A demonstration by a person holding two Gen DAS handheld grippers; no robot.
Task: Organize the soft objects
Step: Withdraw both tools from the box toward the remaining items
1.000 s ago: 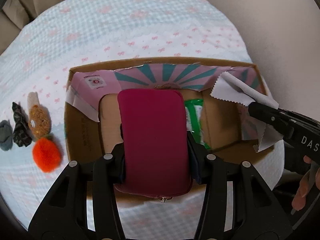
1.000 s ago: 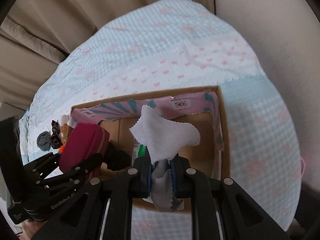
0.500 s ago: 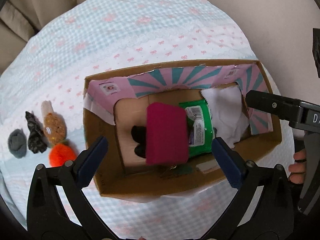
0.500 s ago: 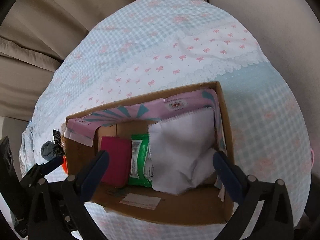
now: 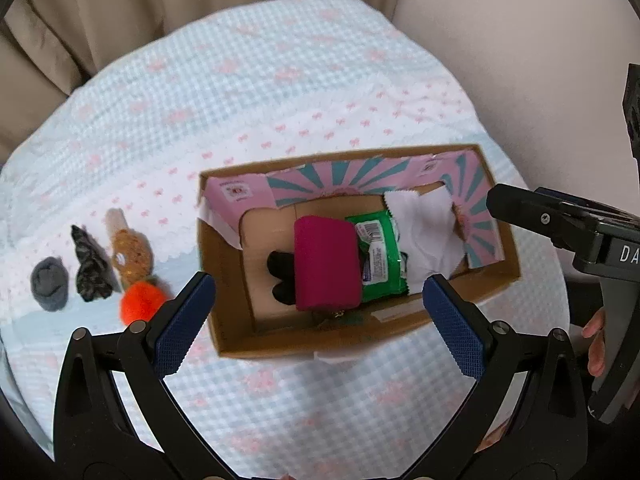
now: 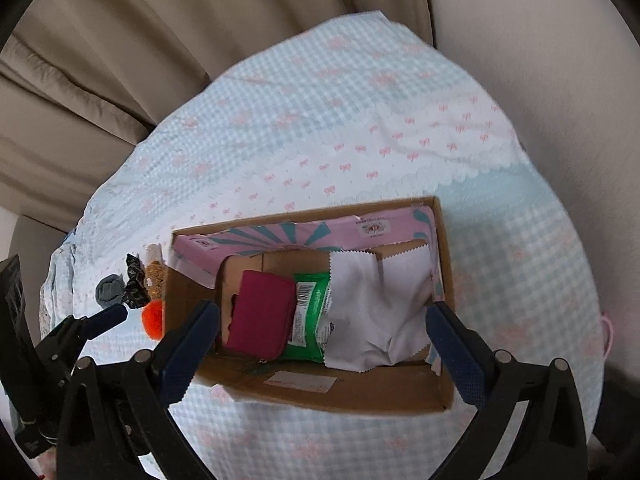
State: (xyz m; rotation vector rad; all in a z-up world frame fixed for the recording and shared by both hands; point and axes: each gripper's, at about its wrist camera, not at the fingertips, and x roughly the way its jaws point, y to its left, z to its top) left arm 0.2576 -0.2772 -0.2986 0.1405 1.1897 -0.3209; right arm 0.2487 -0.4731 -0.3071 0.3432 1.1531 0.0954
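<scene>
An open cardboard box [image 5: 320,344] [image 6: 320,394] with pink and teal flaps sits on the cloth-covered table. Inside lie a magenta pouch [image 5: 326,264] [image 6: 262,316], a green packet [image 5: 380,260] [image 6: 310,320] and a white cloth [image 5: 428,232] [image 6: 372,312]. A black item [image 5: 282,276] shows left of the pouch. My left gripper [image 5: 319,292] hangs open above the box, holding nothing. My right gripper [image 6: 322,308] is also open and holds nothing above the box. One finger of it [image 5: 532,212] reaches in from the right in the left wrist view.
Left of the box lie a grey scrunchie [image 5: 50,284], a dark patterned scrunchie [image 5: 90,268], a tan plush [image 5: 130,252] and an orange pompom [image 5: 140,304]. A blue gingham tablecloth [image 5: 280,100] covers the round table. Beige curtains [image 6: 120,80] hang behind.
Both grippers opened and rose. The left let go of the magenta pouch, the right let go of the white cloth. Both things now lie in the box.
</scene>
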